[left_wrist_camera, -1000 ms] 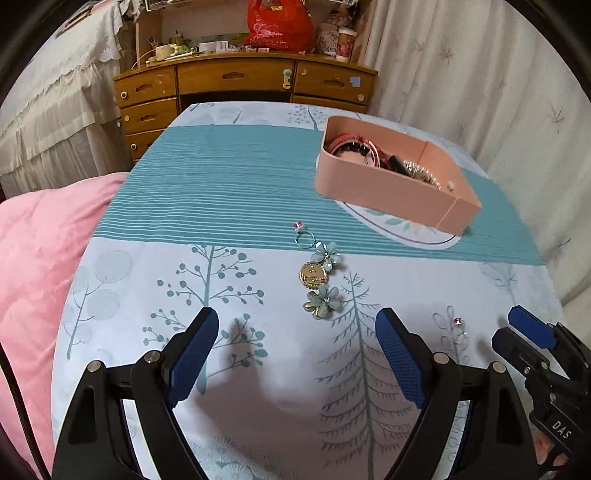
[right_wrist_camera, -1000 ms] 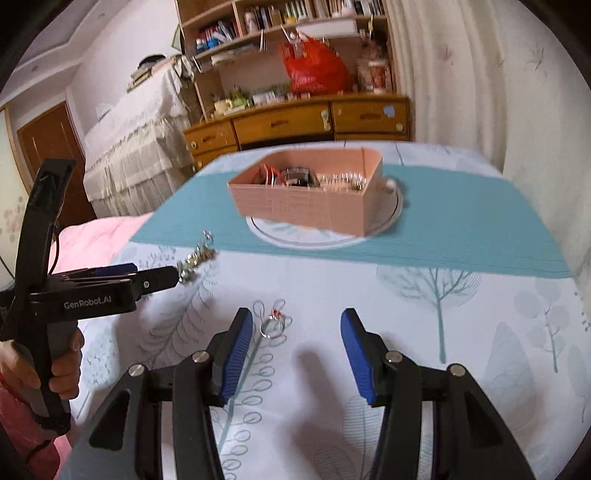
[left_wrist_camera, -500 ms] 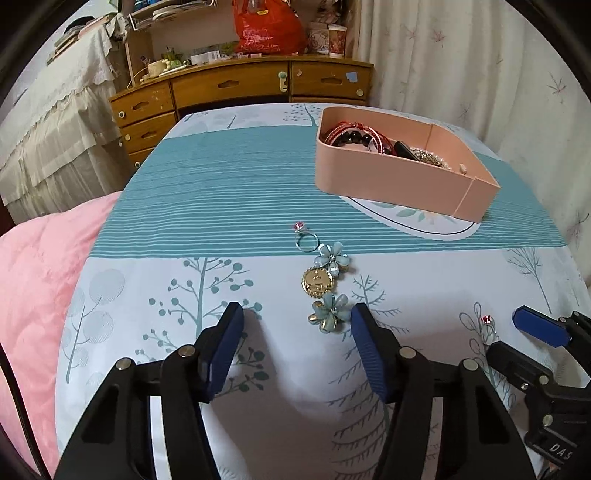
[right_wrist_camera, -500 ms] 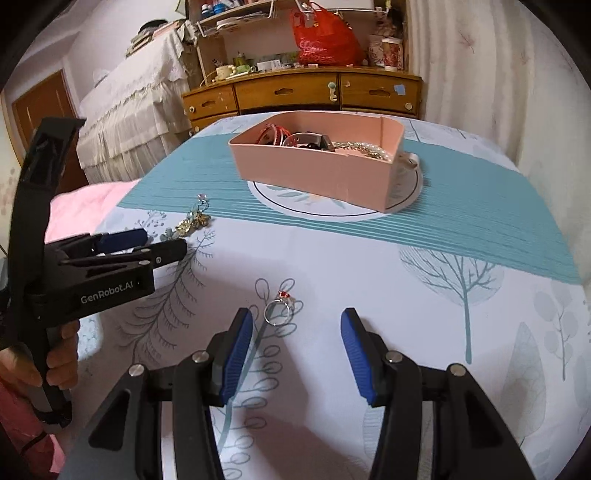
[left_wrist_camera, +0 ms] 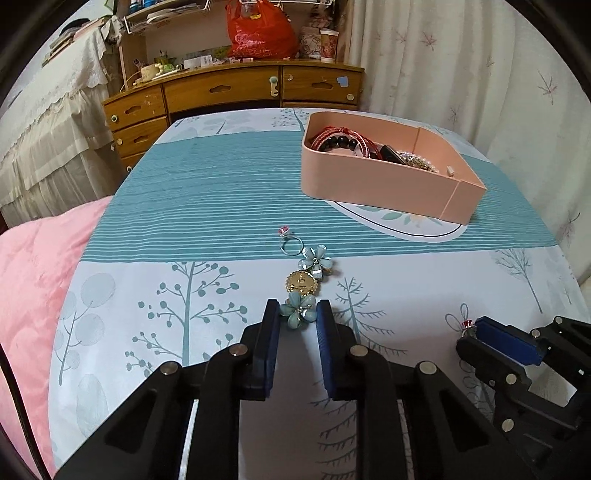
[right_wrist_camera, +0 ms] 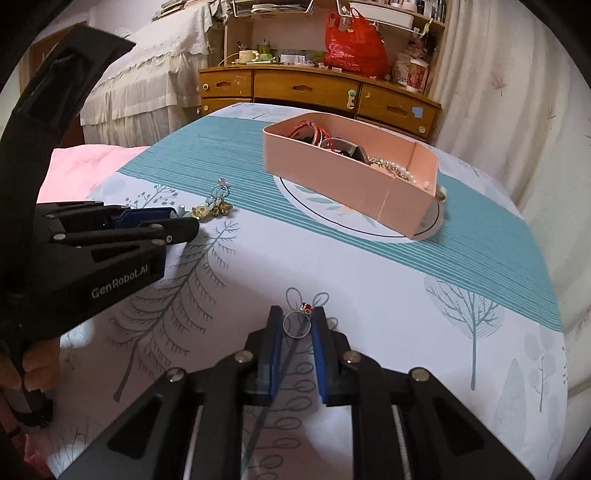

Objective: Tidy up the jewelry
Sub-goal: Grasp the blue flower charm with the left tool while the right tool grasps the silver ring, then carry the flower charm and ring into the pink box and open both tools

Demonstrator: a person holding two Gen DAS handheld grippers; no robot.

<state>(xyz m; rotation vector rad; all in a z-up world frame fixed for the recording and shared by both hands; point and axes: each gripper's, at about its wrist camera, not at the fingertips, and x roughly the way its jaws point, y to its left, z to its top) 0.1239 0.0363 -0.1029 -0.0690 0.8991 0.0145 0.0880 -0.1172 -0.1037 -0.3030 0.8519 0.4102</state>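
Note:
A pink box point(left_wrist_camera: 384, 184) with bracelets and pearls sits on the table's far right; it also shows in the right wrist view point(right_wrist_camera: 347, 173). A flower-and-gold-disc charm piece point(left_wrist_camera: 304, 284) lies mid-table, with a silver ring with a pink stone point(left_wrist_camera: 290, 242) just beyond it. My left gripper point(left_wrist_camera: 297, 314) is shut on the nearest blue flower point(left_wrist_camera: 298, 312) of that piece. My right gripper point(right_wrist_camera: 297, 325) is shut on a silver ring with a red stone point(right_wrist_camera: 297, 325), resting on the cloth. The left gripper point(right_wrist_camera: 177, 218) shows at left in the right wrist view.
The table has a white and teal tree-print cloth point(left_wrist_camera: 221, 184). A pink quilt point(left_wrist_camera: 33, 280) lies to the left. A wooden dresser point(left_wrist_camera: 229, 92) with a red bag point(left_wrist_camera: 258, 33) stands behind. A curtain point(left_wrist_camera: 461, 74) hangs at right.
Both grippers moved forward and closed: the left onto the near blue flower, the right onto the red-stone ring. One second ago both were wide open.

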